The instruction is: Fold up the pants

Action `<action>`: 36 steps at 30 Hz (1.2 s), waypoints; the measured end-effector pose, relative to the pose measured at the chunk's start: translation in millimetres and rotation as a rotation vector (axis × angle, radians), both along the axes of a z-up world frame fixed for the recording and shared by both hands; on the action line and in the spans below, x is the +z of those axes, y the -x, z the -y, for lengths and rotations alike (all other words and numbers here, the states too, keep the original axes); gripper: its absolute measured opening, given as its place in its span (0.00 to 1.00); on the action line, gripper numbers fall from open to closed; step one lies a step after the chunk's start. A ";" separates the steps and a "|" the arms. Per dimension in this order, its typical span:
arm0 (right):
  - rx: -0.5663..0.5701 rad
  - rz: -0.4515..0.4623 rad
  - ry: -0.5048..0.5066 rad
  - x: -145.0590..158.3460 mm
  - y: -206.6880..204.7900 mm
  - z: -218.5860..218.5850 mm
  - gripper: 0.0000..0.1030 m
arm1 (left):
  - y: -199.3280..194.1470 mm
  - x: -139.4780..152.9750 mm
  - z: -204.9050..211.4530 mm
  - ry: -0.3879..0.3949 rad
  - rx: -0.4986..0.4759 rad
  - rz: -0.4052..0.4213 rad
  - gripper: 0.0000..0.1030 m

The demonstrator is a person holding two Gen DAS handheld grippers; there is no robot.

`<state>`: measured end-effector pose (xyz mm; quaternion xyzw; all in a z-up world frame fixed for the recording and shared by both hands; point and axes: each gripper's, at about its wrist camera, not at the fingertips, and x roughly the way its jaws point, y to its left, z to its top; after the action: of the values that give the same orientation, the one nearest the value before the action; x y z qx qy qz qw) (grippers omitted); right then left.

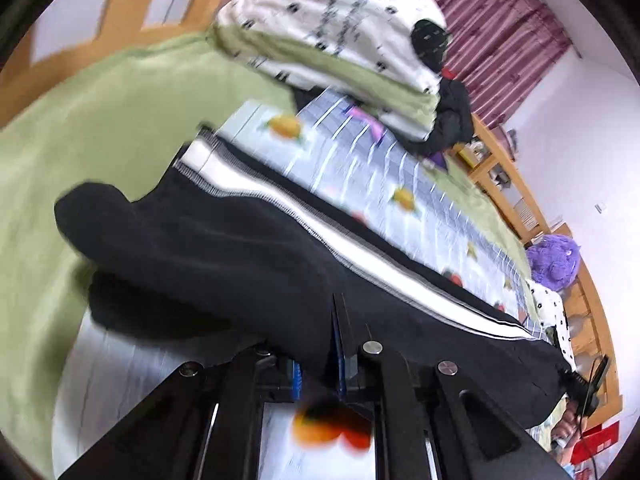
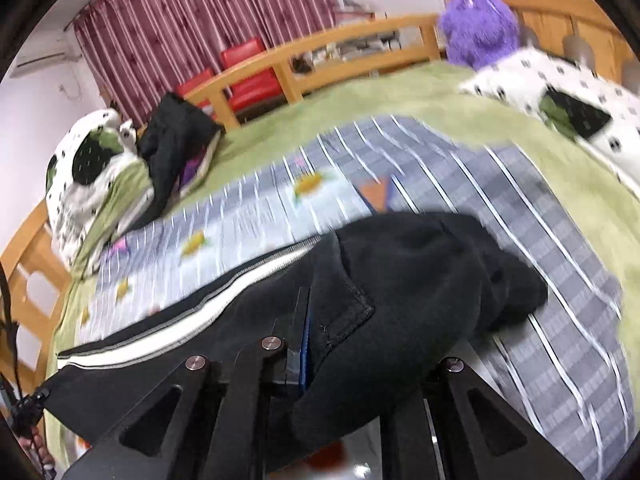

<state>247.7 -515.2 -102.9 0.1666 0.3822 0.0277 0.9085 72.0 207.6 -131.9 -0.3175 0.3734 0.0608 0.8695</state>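
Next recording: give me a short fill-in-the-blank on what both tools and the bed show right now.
1. Both tools grip the black pants, which carry a ____ side stripe.
2. The left tool is ____ on the fabric.
3. The plush toy by the wooden bed frame is ____.
4. The curtain has a ____ colour.

Missing: white; shut; purple; dark red

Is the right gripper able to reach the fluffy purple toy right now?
Probably not: the right gripper is shut on the black pants, and the purple toy sits far across the bed.
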 end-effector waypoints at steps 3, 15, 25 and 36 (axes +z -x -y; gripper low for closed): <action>-0.003 -0.114 0.011 -35.5 20.5 12.4 0.12 | 17.9 -28.0 6.6 -0.032 0.015 -0.102 0.14; -0.215 -0.052 -0.173 -68.2 60.9 87.1 0.66 | 42.6 -12.5 20.6 -0.128 0.071 -0.185 0.62; -0.225 0.099 -0.161 -51.9 23.0 104.1 0.39 | 44.0 18.9 23.0 -0.187 0.099 -0.088 0.62; -0.267 -0.073 0.134 -42.8 42.4 91.0 0.47 | -5.6 26.3 10.1 -0.287 0.036 -0.072 0.62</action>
<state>205.3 -606.2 -145.7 0.1562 0.3902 -0.1251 0.8987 77.7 197.4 -105.5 -0.1940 0.3859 0.1405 0.8909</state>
